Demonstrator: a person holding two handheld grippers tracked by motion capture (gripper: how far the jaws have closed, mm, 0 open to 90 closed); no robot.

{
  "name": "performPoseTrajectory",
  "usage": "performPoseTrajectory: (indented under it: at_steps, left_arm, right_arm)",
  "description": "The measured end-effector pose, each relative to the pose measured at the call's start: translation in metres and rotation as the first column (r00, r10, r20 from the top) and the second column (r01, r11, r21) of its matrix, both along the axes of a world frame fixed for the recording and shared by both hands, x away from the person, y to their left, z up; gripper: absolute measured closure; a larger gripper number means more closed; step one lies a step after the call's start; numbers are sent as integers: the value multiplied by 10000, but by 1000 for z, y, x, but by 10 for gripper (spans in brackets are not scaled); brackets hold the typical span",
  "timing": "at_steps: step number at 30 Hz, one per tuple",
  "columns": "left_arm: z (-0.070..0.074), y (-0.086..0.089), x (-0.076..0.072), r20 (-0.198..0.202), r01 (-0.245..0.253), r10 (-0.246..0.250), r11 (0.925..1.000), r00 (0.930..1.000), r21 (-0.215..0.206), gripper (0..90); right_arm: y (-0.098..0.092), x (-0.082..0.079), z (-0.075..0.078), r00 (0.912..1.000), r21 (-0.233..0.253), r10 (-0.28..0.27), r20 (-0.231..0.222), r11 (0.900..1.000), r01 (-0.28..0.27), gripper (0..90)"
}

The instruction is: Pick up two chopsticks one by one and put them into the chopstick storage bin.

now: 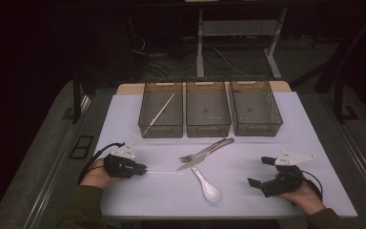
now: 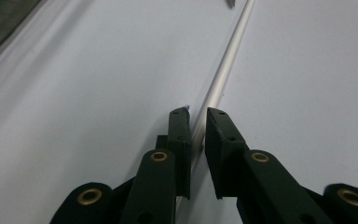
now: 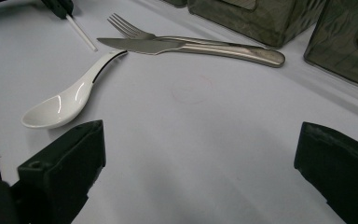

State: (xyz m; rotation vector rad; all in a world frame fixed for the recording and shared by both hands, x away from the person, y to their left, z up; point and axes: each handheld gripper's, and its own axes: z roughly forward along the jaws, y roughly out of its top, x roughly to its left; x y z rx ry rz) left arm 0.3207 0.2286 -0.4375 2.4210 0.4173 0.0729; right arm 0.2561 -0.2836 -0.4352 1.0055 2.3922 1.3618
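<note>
The left gripper [image 1: 140, 168] rests low on the worktop [image 1: 267, 157], its jaws clenched on the near end of a white chopstick [image 2: 221, 77] that lies flat and points toward the knife [image 1: 205, 153] and fork [image 1: 198, 153]. The right gripper [image 1: 262, 171] sits at the right with its jaws released and wide apart, grasping nothing. A white spoon [image 1: 207, 185] lies between the two grippers. A second chopstick [image 1: 158, 114] rests in the left bin [image 1: 161, 109].
</note>
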Motion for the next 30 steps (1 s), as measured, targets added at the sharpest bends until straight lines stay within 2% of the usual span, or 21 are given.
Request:
performPoseTrajectory:
  at_steps: [4, 9, 16, 18, 22, 30]
  left_arm:
    - [0, -2, -2, -78, -33, 33, 10000, 10000, -21, 789]
    - [0, -5, -6, -46, 278, -278, 9996, 9996, 68, 799]
    - [-3, -3, -9, -116, 611, -615, 9977, 9980, -284, 817]
    - [-3, -2, -10, -176, 855, -862, 9956, 9961, -380, 826]
    - [-4, -4, -12, -388, 1022, -1040, 9937, 9938, -453, 835]
    - [0, -9, -15, -474, 935, -943, 9954, 9944, -189, 845]
  right_arm:
    - [0, 0, 0, 10000, -5, 19, 1, 10000, -19, 19]
    - [0, 0, 0, 10000, 1, 65, 1, 10000, -65, 19]
    - [1, 0, 0, 10000, -8, 96, -7, 10000, -96, 19]
    - [1, 0, 0, 9999, -24, 103, -16, 9999, -104, 19]
    - [1, 0, 0, 9999, -29, 108, -23, 9999, -108, 20]
    - [0, 0, 0, 9999, 13, 115, 2, 9999, -115, 19]
